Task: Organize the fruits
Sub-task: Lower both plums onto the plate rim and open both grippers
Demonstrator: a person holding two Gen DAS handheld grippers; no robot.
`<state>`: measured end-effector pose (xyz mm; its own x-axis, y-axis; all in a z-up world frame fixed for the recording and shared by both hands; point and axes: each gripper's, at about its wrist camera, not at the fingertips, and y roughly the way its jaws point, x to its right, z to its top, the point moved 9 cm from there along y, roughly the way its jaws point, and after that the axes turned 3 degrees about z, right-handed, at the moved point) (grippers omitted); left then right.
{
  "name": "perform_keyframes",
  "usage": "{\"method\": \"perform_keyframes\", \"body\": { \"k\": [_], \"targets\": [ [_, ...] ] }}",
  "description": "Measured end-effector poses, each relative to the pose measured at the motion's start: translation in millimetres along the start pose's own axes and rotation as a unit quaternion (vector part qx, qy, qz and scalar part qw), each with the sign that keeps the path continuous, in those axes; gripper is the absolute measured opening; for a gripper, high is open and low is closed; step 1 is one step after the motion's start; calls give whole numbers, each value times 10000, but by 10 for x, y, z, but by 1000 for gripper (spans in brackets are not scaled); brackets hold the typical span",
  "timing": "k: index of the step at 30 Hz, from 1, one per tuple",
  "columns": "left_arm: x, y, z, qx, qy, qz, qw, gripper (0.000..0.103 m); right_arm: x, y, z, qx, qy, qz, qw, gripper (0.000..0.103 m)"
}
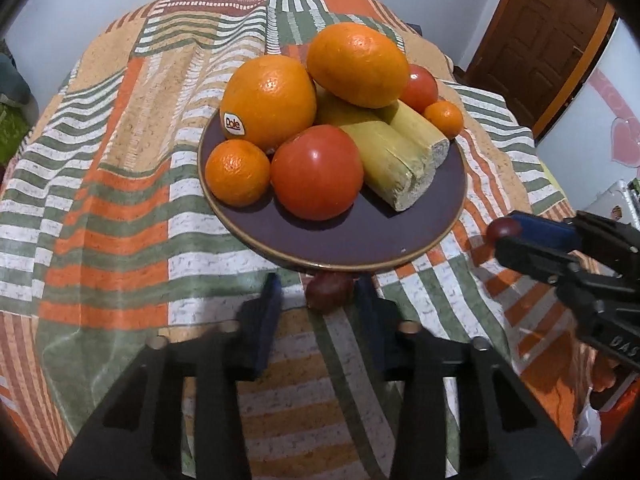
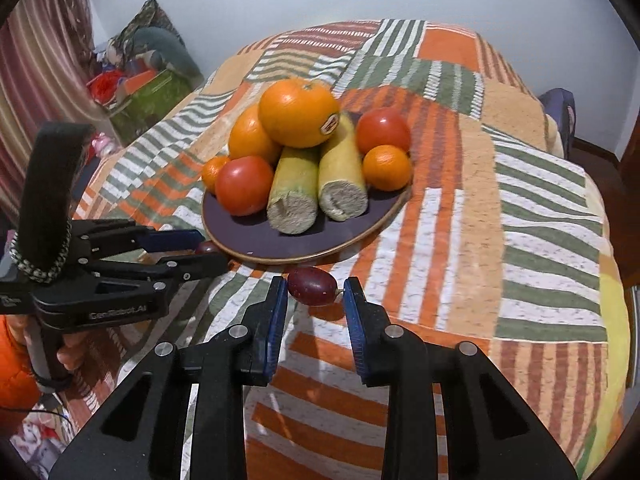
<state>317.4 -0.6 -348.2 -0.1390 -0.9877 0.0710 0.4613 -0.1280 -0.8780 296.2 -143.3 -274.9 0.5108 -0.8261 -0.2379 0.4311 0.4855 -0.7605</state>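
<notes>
Left tongs (image 1: 318,281) sit at 6 o'clock of the purple plate (image 1: 340,240), set moderately wide. A dark red grape (image 1: 330,290) lies between them, close against the right pad, with a clear gap to the left pad. It is just off the plate rim; this part is blurred, so I cannot tell if it rests on the cloth.

Right tongs (image 2: 315,282) are narrow and hold a 2nd red grape (image 2: 312,286). Its body is against the left pad and its stem end touches the right pad. It sits just outside the plate rim at 6 o'clock in the right wrist view, with a shadow on the cloth below it. In the left wrist view these tongs come in at 4 o'clock of the plate.

Plate pile:
- 2 large oranges (image 1: 356,64) on top, toward 12 o'clock; 1 carries a Dole sticker (image 1: 234,123).
- 2 cut yellow stalks (image 2: 316,184) in the middle.
- 2 tomatoes (image 1: 316,172), at 7 and 2 o'clock.
- 2 mandarins (image 1: 238,172), at 9 and 3 o'clock.

The plate stands on a surface covered by a striped orange, green and white cloth (image 1: 120,200).
</notes>
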Motion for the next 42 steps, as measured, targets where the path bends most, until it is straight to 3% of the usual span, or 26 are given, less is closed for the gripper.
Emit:
{"method": "perform_keyframes", "body": {
  "k": [2,22,42],
  "targets": [
    [17,-13,-7,-11,-19,-81,10000,24,3,-21,12,37,20,18,10000,27],
    [35,-539,188,610,35,55,9981,24,-27,-124,286,376,-140,-37,9992,27],
    [220,-156,307,401,-8,-192,9990,24,56,219,250,183,-202,-218,9994,27]
  ]
}}
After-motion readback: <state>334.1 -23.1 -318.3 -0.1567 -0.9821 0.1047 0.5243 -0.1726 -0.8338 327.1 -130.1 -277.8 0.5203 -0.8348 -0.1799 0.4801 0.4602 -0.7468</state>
